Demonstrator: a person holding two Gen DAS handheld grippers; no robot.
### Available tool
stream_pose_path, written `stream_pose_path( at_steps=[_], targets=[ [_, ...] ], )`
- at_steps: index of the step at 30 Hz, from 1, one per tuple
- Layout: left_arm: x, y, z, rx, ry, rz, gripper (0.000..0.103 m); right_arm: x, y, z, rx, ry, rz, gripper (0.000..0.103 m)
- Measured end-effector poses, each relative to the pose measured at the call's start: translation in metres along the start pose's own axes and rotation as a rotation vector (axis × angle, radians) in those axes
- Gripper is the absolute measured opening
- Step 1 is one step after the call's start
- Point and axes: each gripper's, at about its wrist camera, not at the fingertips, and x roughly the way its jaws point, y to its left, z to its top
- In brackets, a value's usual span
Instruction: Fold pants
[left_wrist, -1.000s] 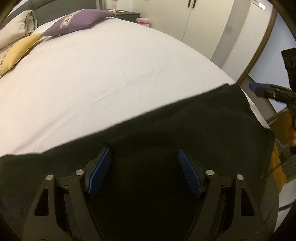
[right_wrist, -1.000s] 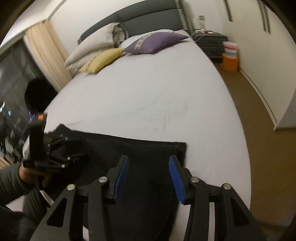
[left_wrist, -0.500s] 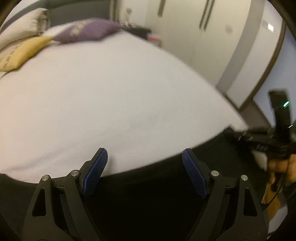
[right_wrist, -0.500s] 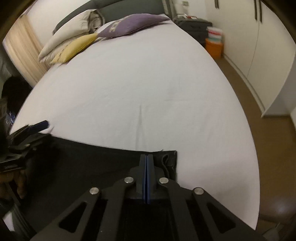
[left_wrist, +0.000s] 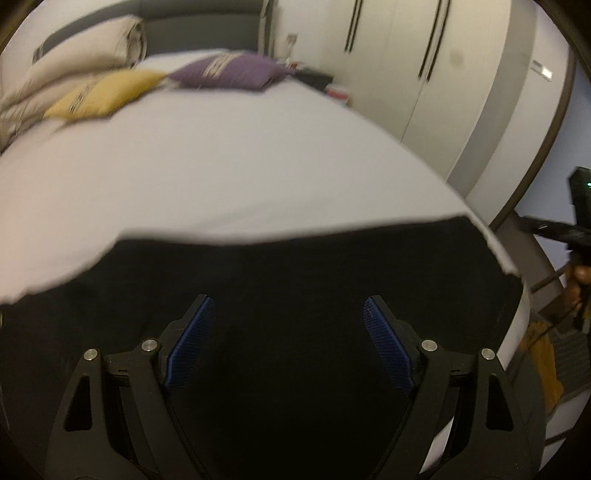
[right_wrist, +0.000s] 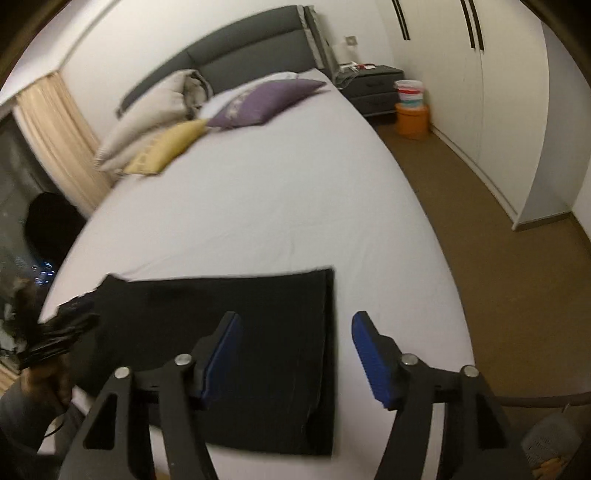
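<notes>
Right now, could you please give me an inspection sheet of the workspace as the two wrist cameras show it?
Surface: white bed sheet, lightly creased.
Job's things: black pants lie flat near the foot of the bed as a folded rectangle; nothing grips them.
Clutter: yellow pillow, purple pillow and beige pillows at the headboard.
Grippers: left hand-held gripper open over the pants; right hand-held gripper open, straddling the pants' right edge.
Cables: a thin dark cord hangs by the right hand.
Surroundings: grey headboard, nightstand, orange bucket, white wardrobe, brown floor.
</notes>
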Motion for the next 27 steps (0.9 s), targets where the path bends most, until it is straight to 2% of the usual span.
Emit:
stream_pose_path(
  at_steps=[6, 8, 11, 13, 15, 17, 18, 19, 20, 22, 24, 27],
  targets=[
    [0.004, 0.029, -0.053, -0.049, 0.097, 0.03, 0.083, 0.006, -0.016, -0.038, 0.079, 0.097, 0.097, 0.065],
    [0.008, 0.028, -0.062, -0.04, 0.09, 0.046, 0.083, 0.009, -0.023, -0.042, 0.105, 0.098, 0.111, 0.064],
    [0.01, 0.028, -0.065, -0.016, 0.099, 0.061, 0.083, 0.022, -0.029, -0.042, 0.144, 0.113, 0.141, 0.05],
    [0.014, 0.015, -0.063, -0.007, 0.104, 0.069, 0.084, 0.032, -0.024, -0.043, 0.131, 0.15, 0.158, 0.04],
    [0.017, 0.014, -0.065, -0.003, 0.103, 0.073, 0.085, 0.04, -0.023, -0.045, 0.114, 0.187, 0.148, 0.039],
    [0.018, 0.011, -0.06, 0.002, 0.102, 0.079, 0.086, 0.041, -0.026, -0.045, 0.134, 0.193, 0.159, 0.033],
    [0.017, 0.01, -0.061, 0.004, 0.102, 0.081, 0.086, 0.042, -0.029, -0.044, 0.146, 0.195, 0.165, 0.022],
    [0.016, 0.007, -0.059, 0.004, 0.103, 0.081, 0.086, 0.044, -0.029, -0.043, 0.146, 0.201, 0.161, 0.013],
    [0.021, 0.001, -0.056, 0.004, 0.105, 0.081, 0.086, 0.044, -0.028, -0.043, 0.135, 0.21, 0.143, 0.008],
    [0.021, -0.001, -0.05, 0.005, 0.108, 0.081, 0.086, 0.045, -0.021, -0.042, 0.089, 0.223, 0.105, 0.007],
    [0.021, -0.003, -0.049, 0.008, 0.111, 0.083, 0.086, 0.04, -0.007, -0.041, 0.001, 0.235, 0.031, 0.006],
    [0.024, -0.006, -0.043, 0.011, 0.113, 0.083, 0.086, 0.03, 0.006, -0.036, -0.056, 0.205, -0.04, 0.004]
  ],
)
